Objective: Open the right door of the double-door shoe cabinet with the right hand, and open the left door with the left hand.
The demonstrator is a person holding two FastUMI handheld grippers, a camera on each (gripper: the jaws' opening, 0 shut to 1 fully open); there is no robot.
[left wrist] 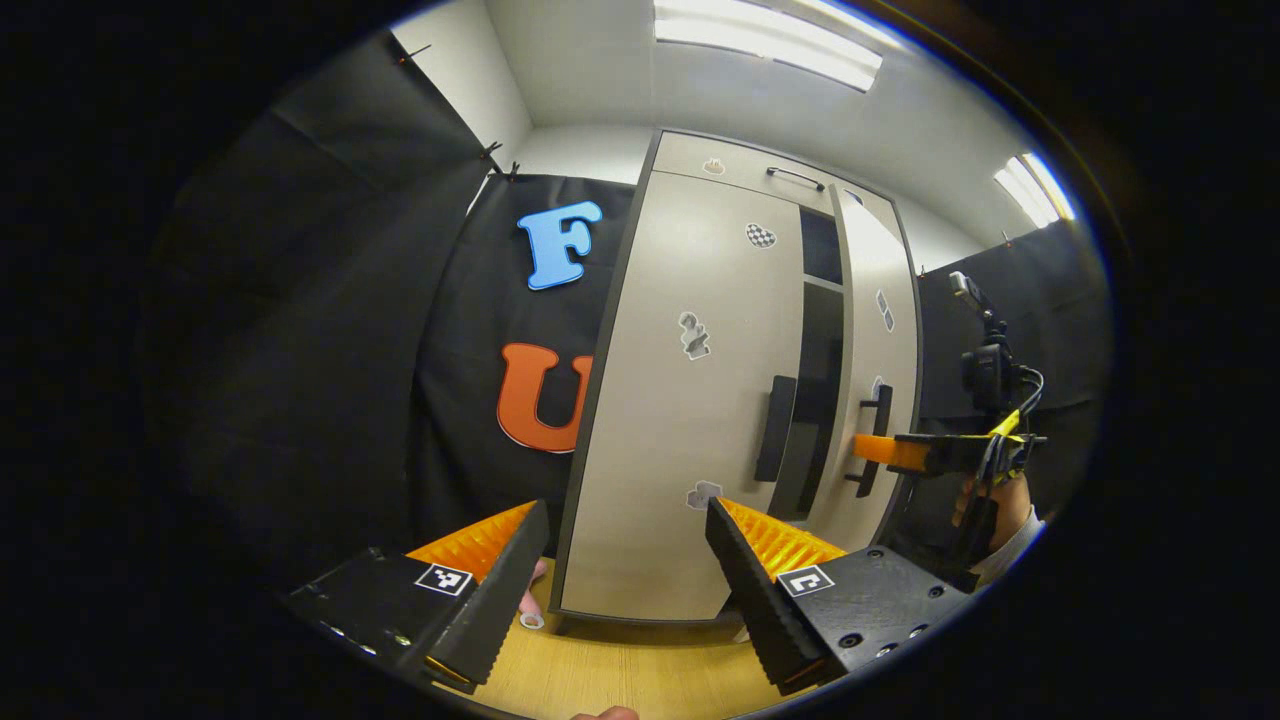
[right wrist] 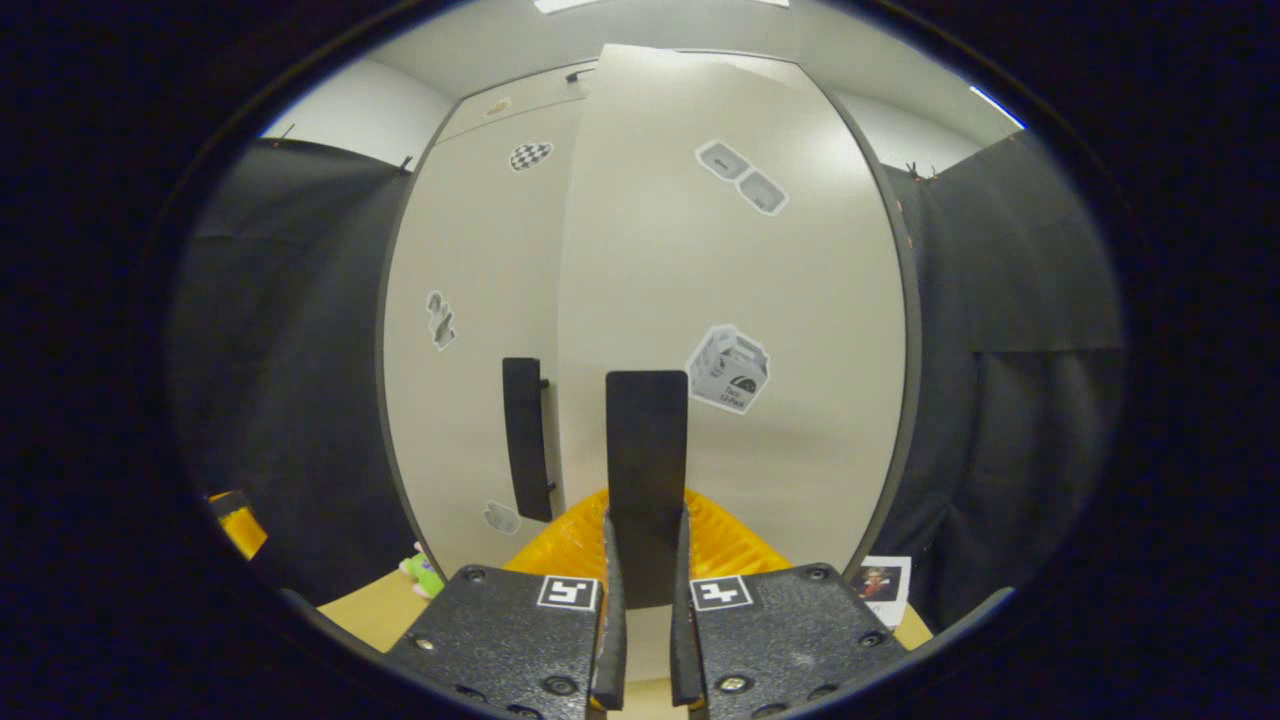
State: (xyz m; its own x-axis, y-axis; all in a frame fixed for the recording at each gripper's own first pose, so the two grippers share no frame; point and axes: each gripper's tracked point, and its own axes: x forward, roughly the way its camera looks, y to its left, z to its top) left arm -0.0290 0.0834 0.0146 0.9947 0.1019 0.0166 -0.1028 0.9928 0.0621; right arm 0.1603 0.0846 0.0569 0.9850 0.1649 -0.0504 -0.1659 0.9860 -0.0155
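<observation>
Right door ajar, left door closed.

Right tongs (right wrist: 646, 610) clamped on the right door's handle (right wrist: 646, 480); right door (right wrist: 740, 300) swung partly out from the shoe cabinet (left wrist: 700, 160), dark gap showing beside it. Left door (left wrist: 690, 420) flush with the cabinet, its handle (left wrist: 775, 428) untouched. Left tongs (left wrist: 628, 560) spread wide, well short of the left door, above the wooden floor (left wrist: 620, 670).

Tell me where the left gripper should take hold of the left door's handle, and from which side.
Grip the left door's handle mid-length, coming straight from the front. It is an upright bar, so the left gripper, open, should probably close across its width.
</observation>
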